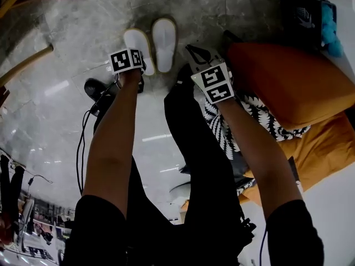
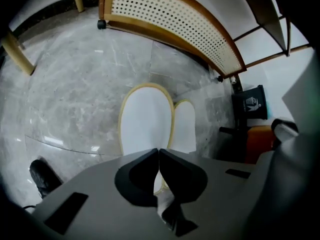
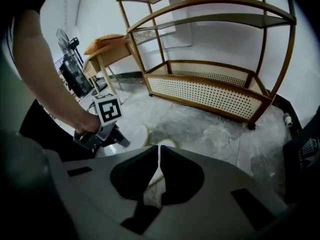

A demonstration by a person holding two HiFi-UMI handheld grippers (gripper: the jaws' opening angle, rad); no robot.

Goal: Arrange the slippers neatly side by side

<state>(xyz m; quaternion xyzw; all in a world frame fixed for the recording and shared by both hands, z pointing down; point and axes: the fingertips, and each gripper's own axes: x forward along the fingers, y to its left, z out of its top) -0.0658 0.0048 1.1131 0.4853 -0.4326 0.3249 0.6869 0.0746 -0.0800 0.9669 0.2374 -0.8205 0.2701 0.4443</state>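
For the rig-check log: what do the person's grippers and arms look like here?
Both the left gripper and right gripper have grey bodies, black fingers and a cube of black-and-white square markers. A black cable hangs from the left. Short black sleeves.

I can't read any words or numbers here. A black box (image 2: 251,104) on the floor has a white sign with tiny print, too small to read. One cube (image 1: 126,60) and a second cube (image 1: 215,83) show black-and-white square patterns, not letters.
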